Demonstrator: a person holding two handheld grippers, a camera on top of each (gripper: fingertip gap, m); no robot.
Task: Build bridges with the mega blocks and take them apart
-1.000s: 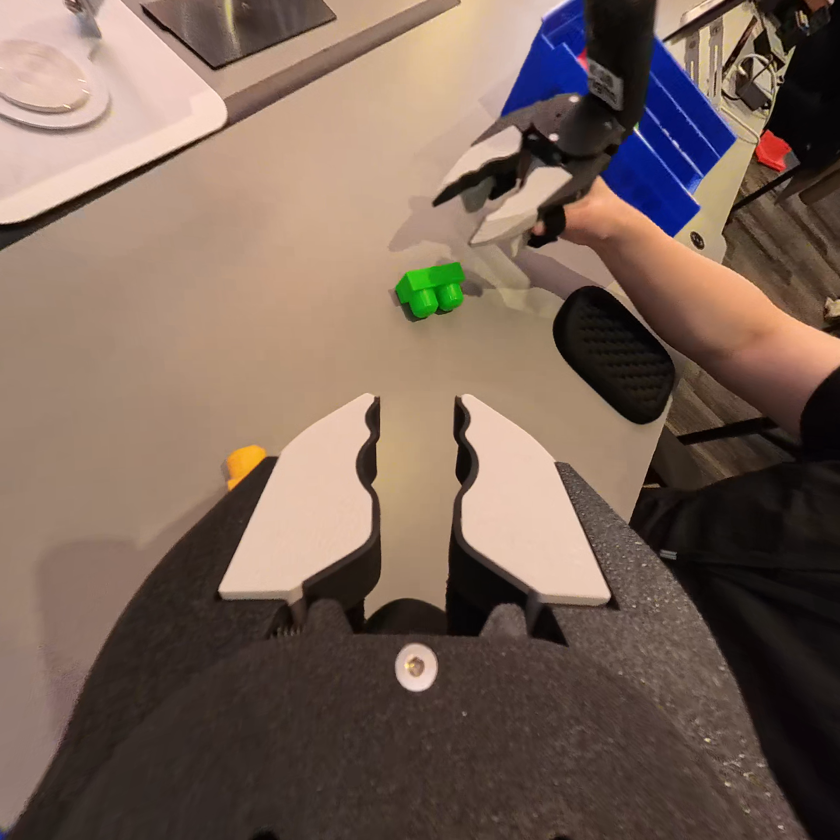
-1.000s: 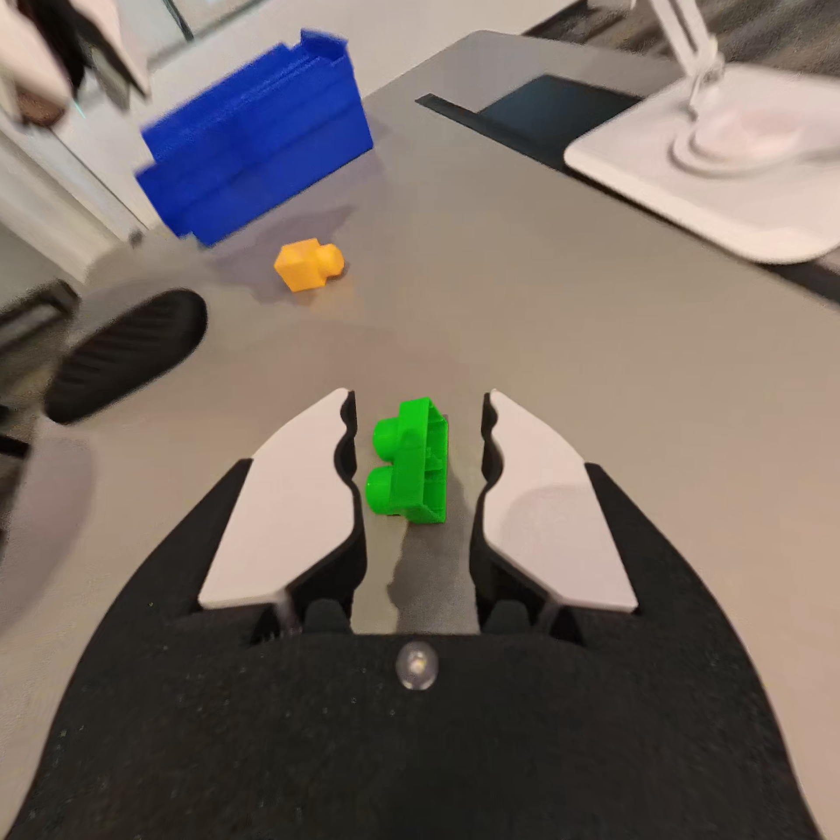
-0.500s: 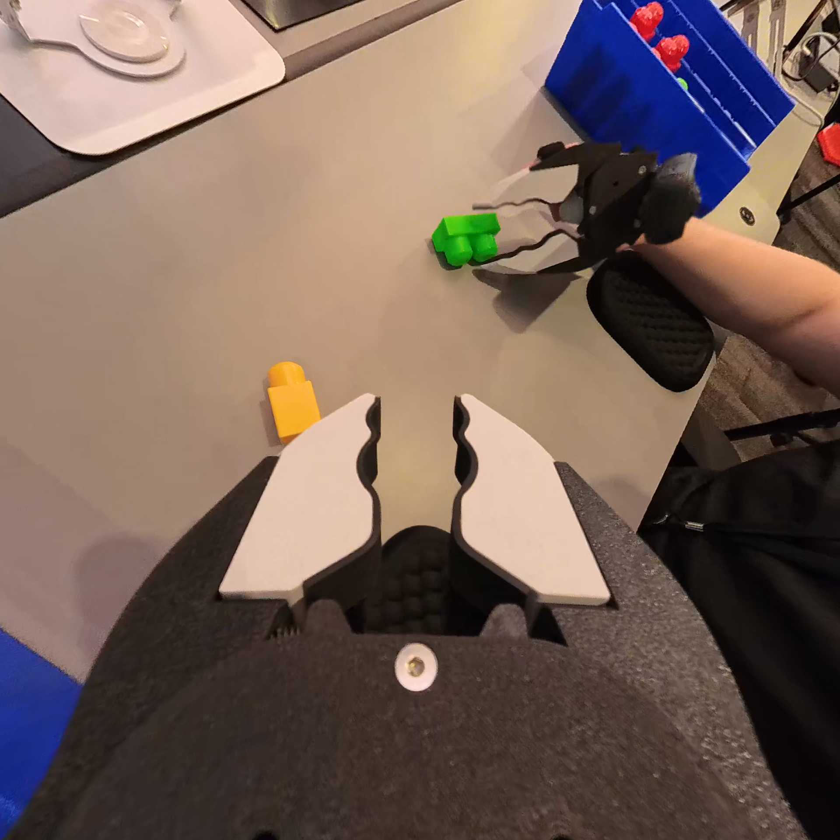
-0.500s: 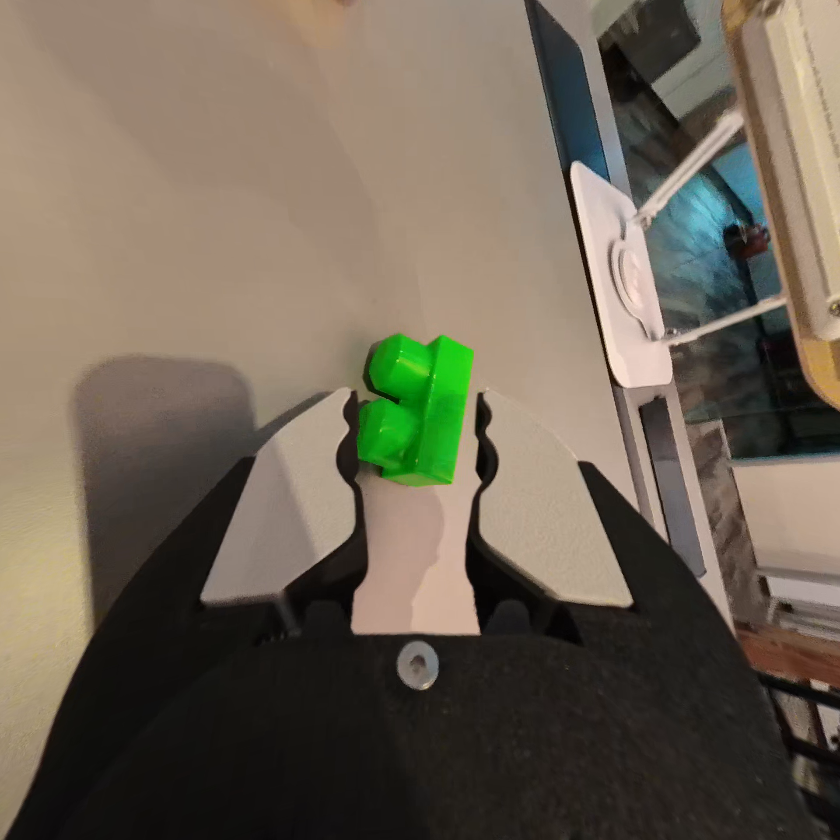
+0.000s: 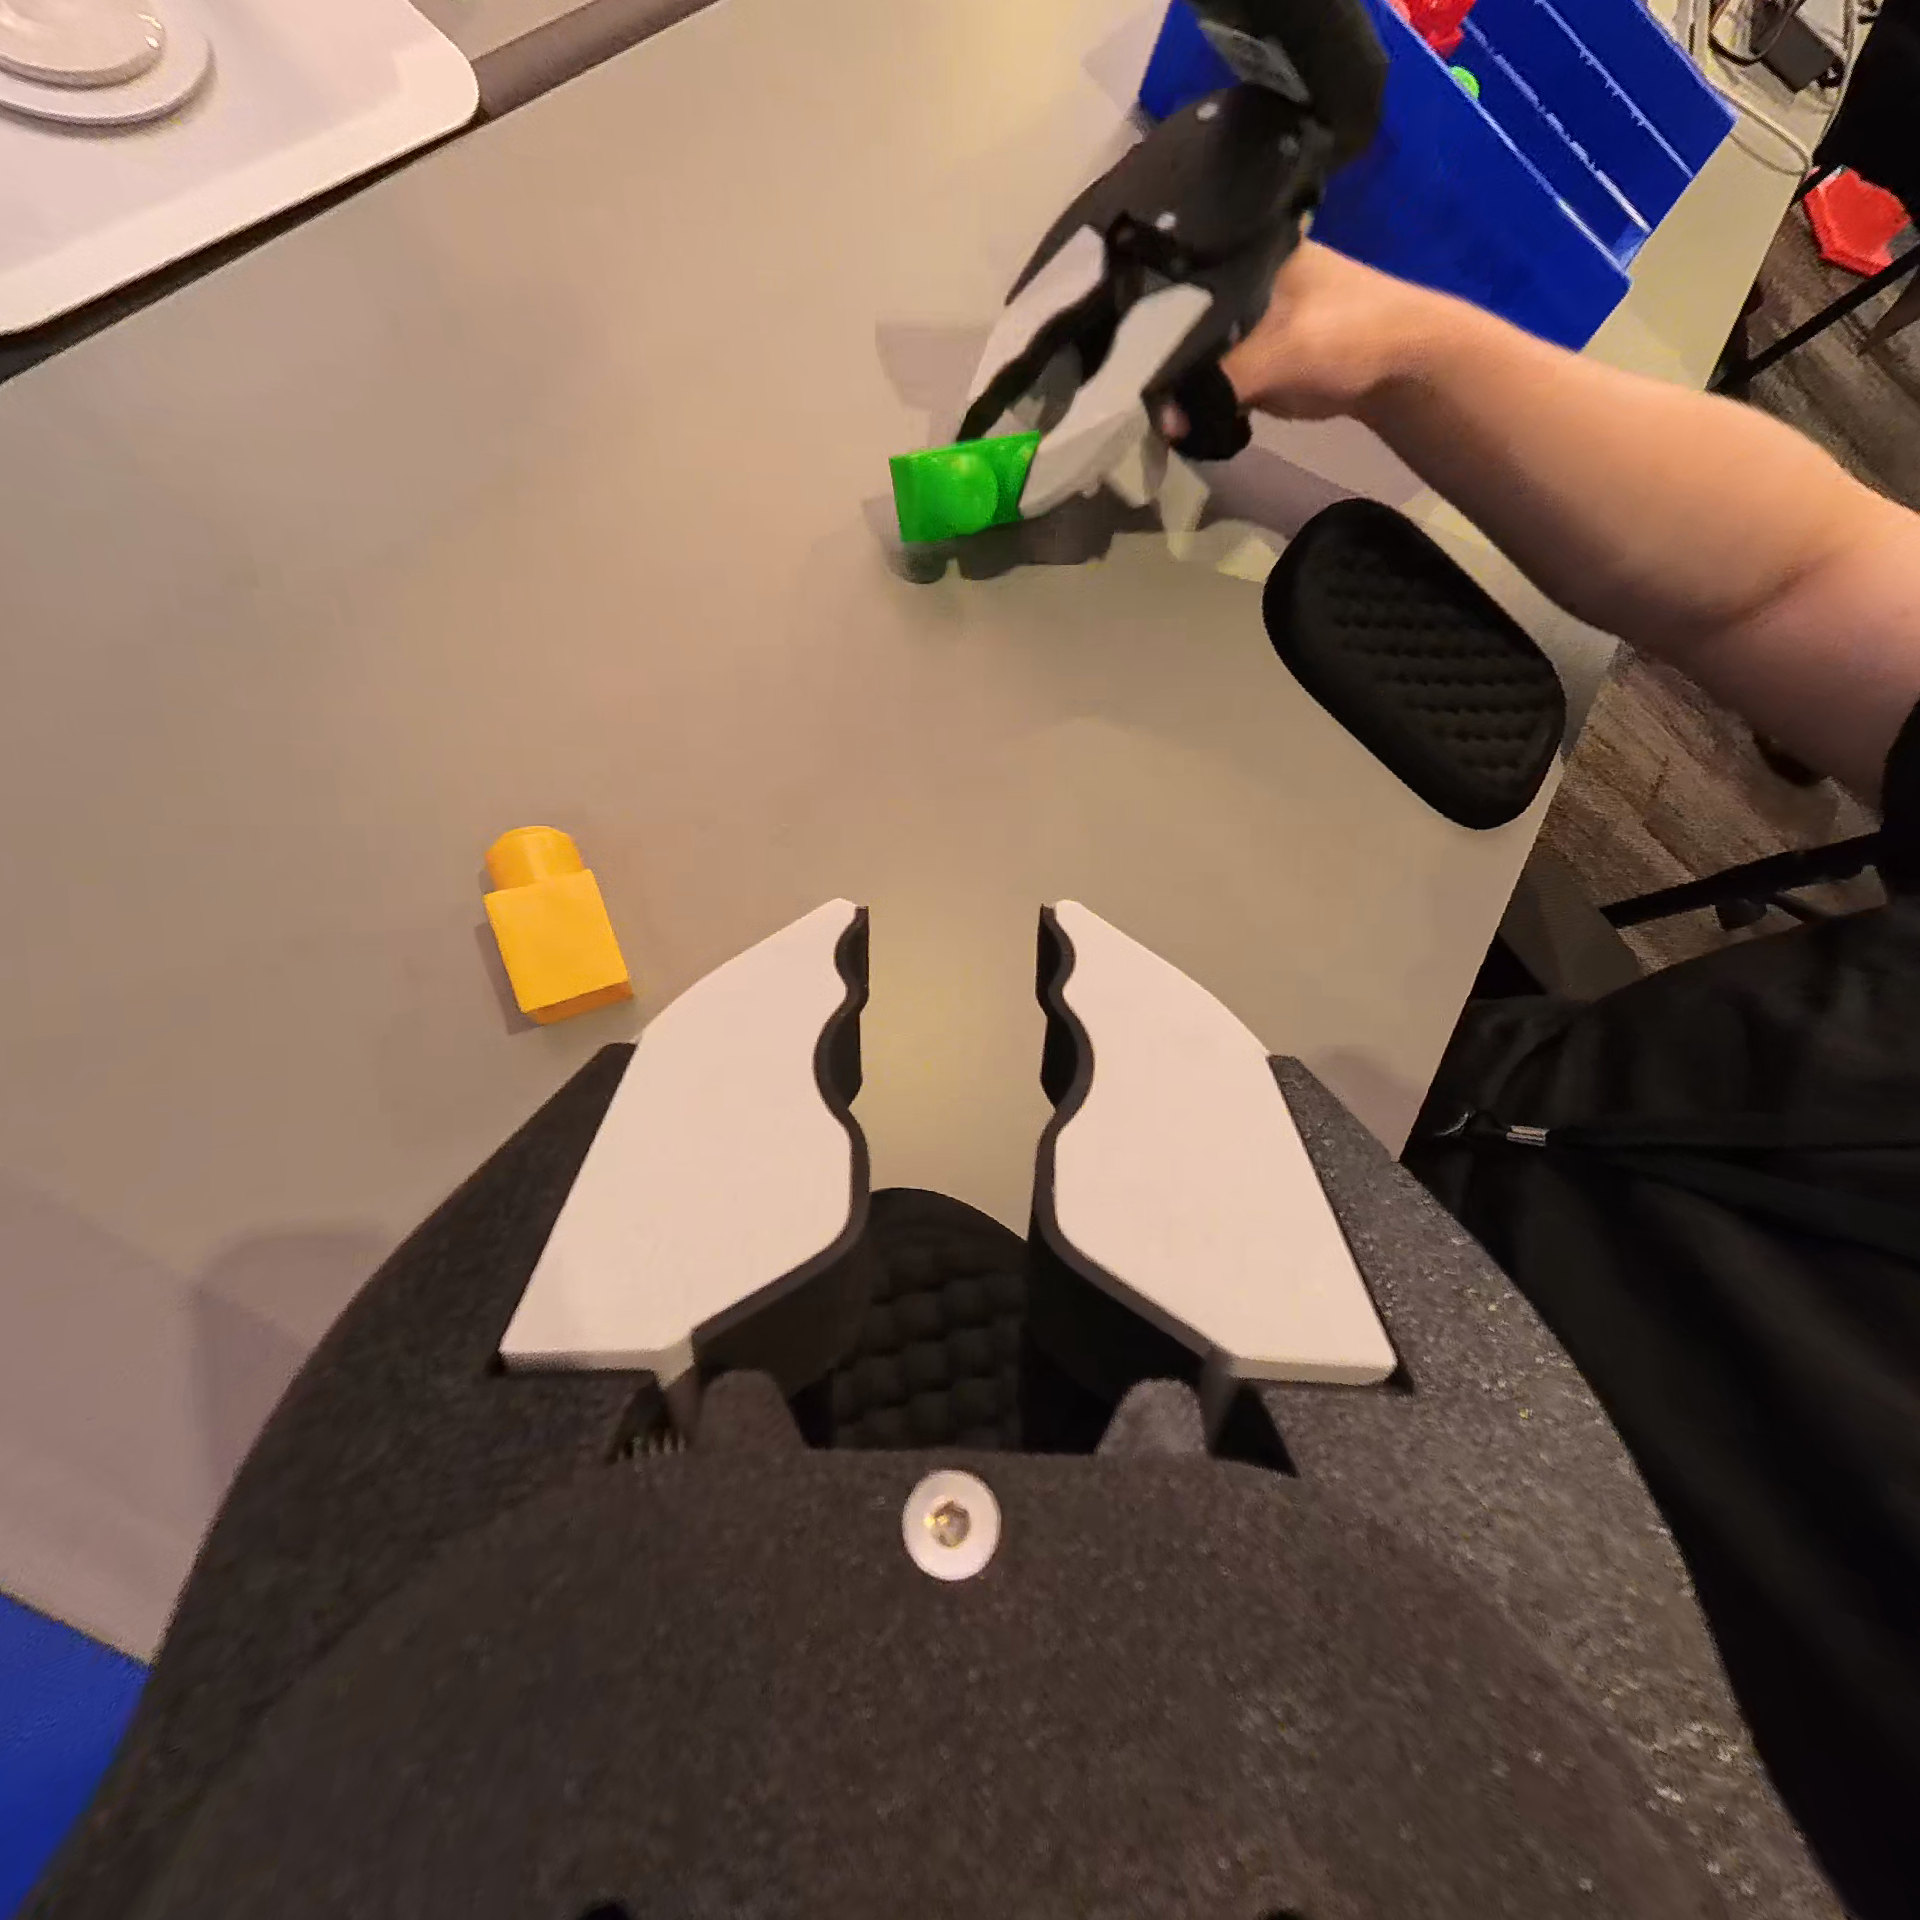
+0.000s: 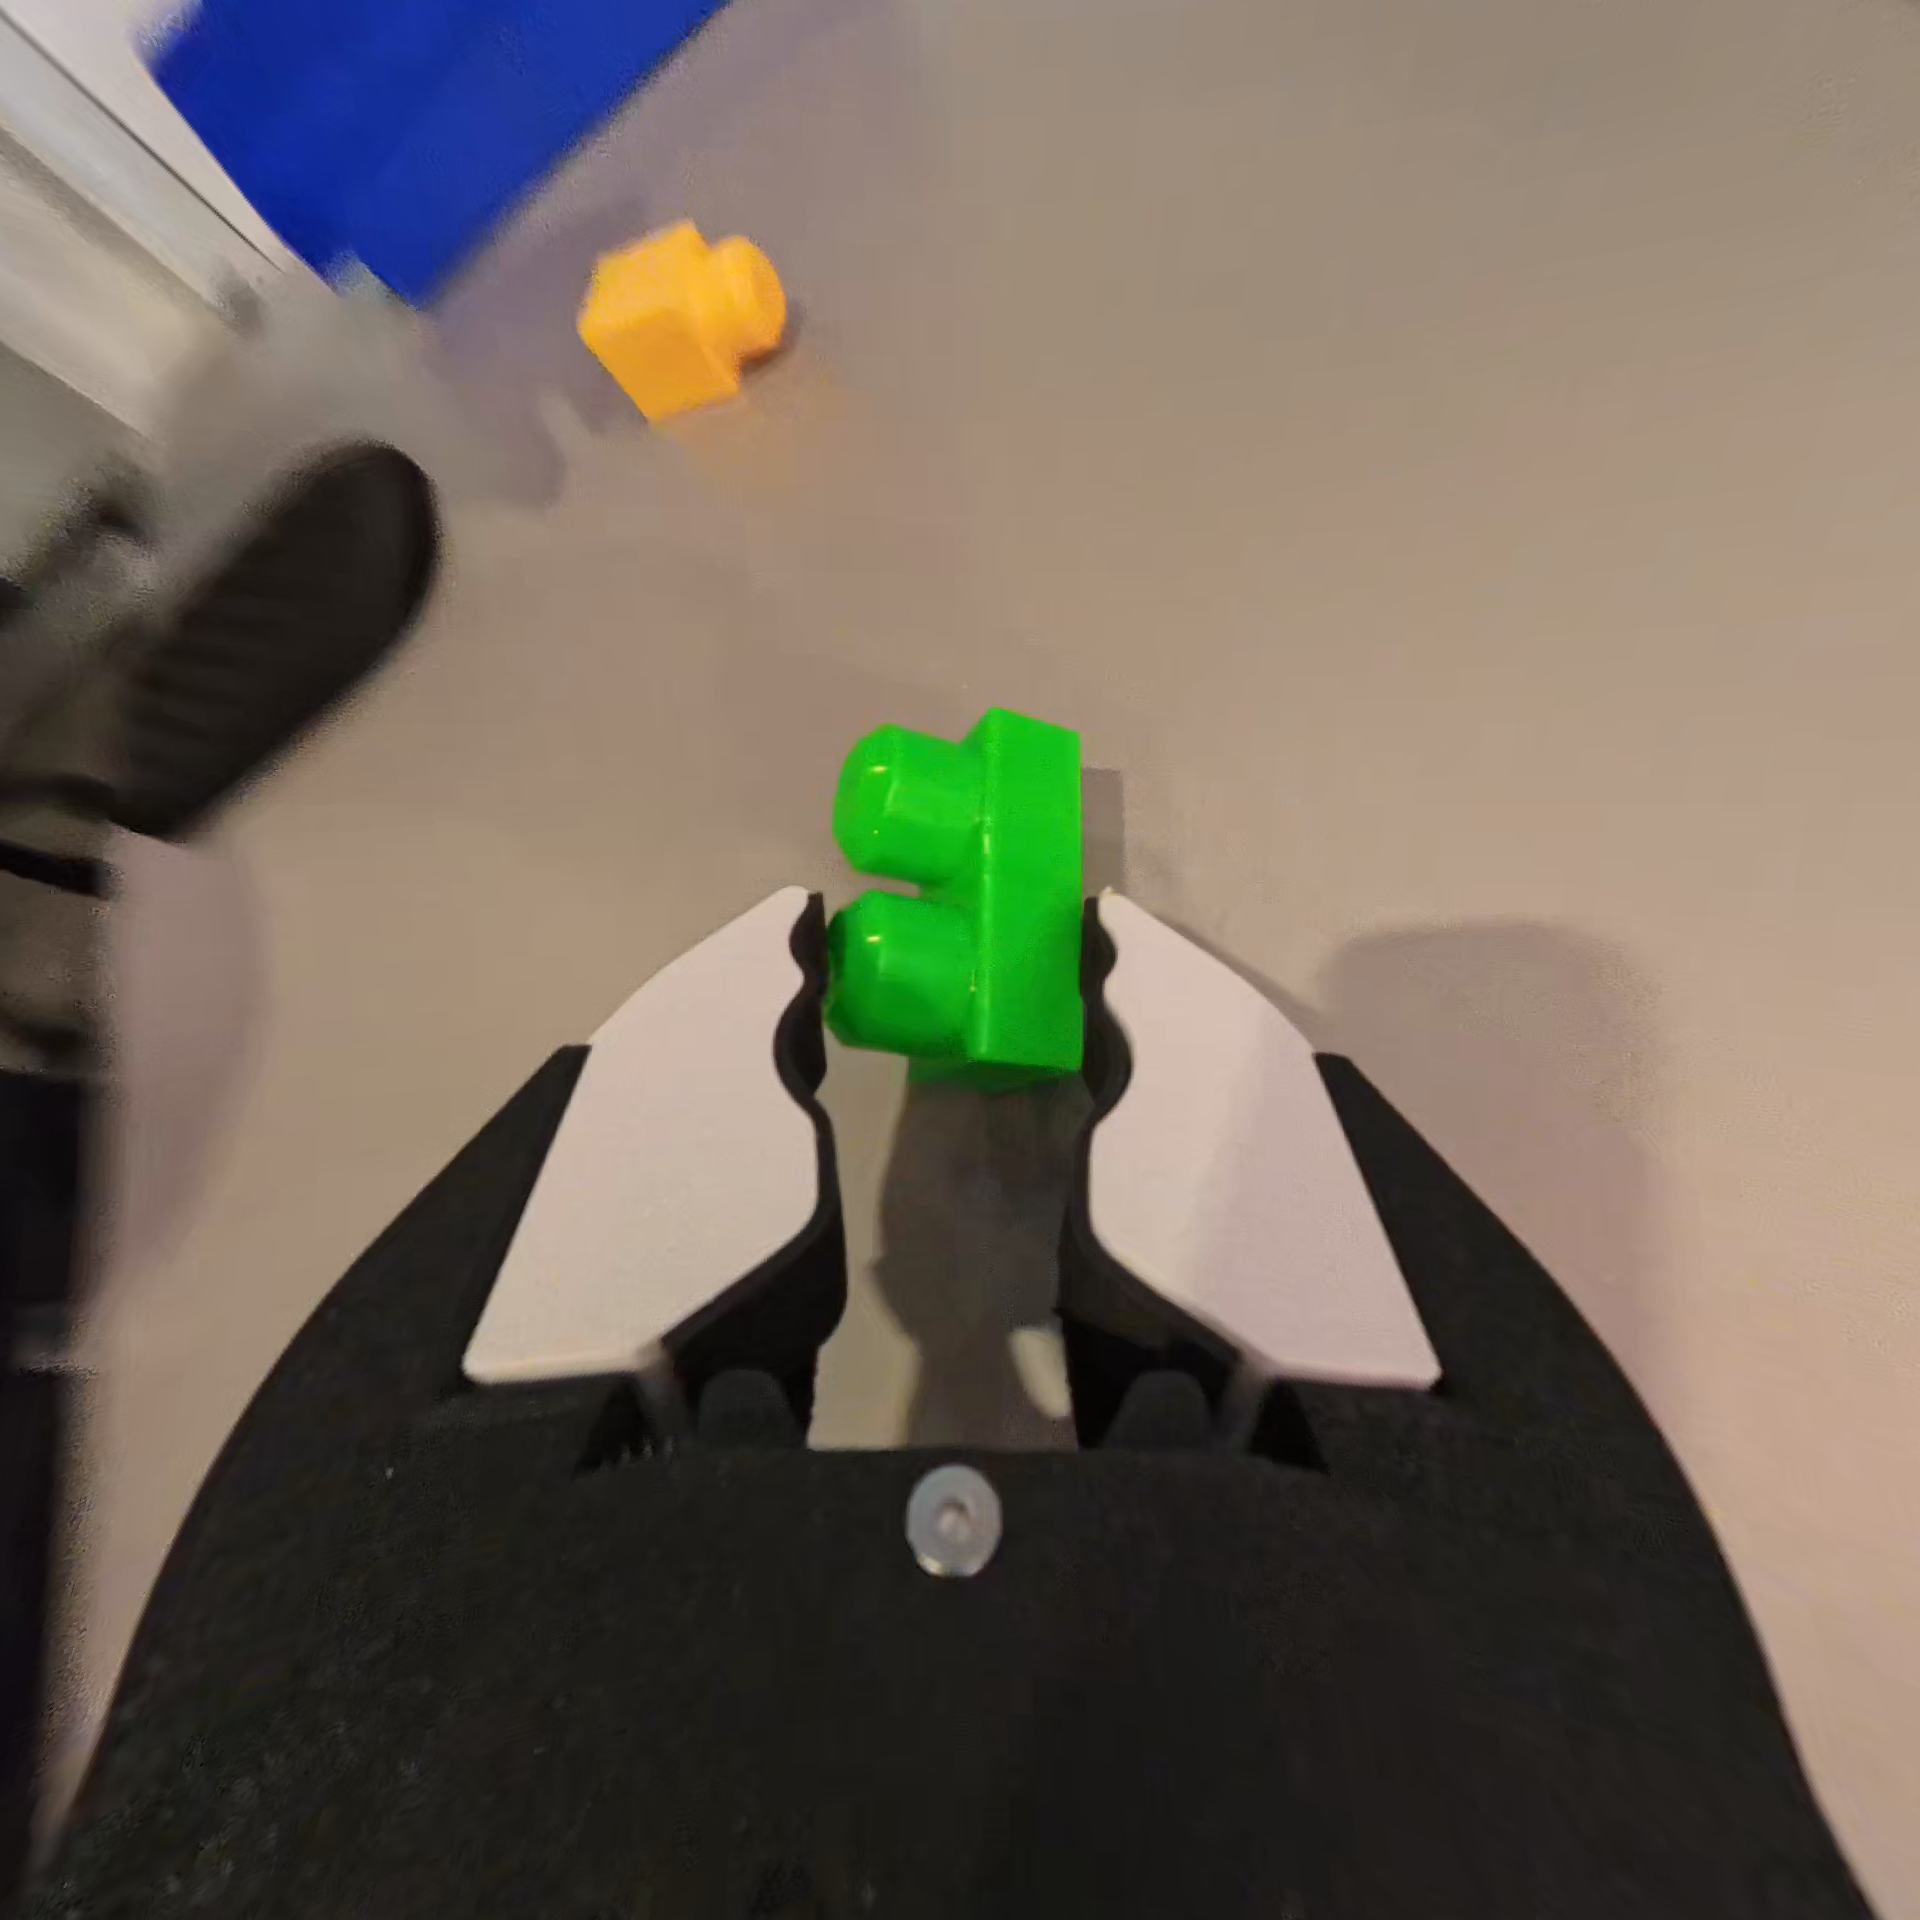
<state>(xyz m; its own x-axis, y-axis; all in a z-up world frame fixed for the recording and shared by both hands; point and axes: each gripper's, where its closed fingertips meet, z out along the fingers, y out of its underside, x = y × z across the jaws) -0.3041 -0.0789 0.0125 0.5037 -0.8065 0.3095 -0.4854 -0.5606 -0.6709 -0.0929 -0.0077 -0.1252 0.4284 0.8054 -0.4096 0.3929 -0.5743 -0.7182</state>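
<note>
Since the frame before, your right claw (image 6: 951, 914) had closed in from straddling the green block (image 6: 961, 899) to pinching it, studs against one finger and flat base against the other, lifted just off the table (image 6: 1455, 520) (its shadow sat below). That sideways hold probably suited turning it upright. Your left claw (image 5: 948, 920) hung open and empty, the orange block (image 5: 556, 935) lying just beside it. Farther off stood the blue bin (image 5: 1507, 156); nothing blocked the way.
</note>
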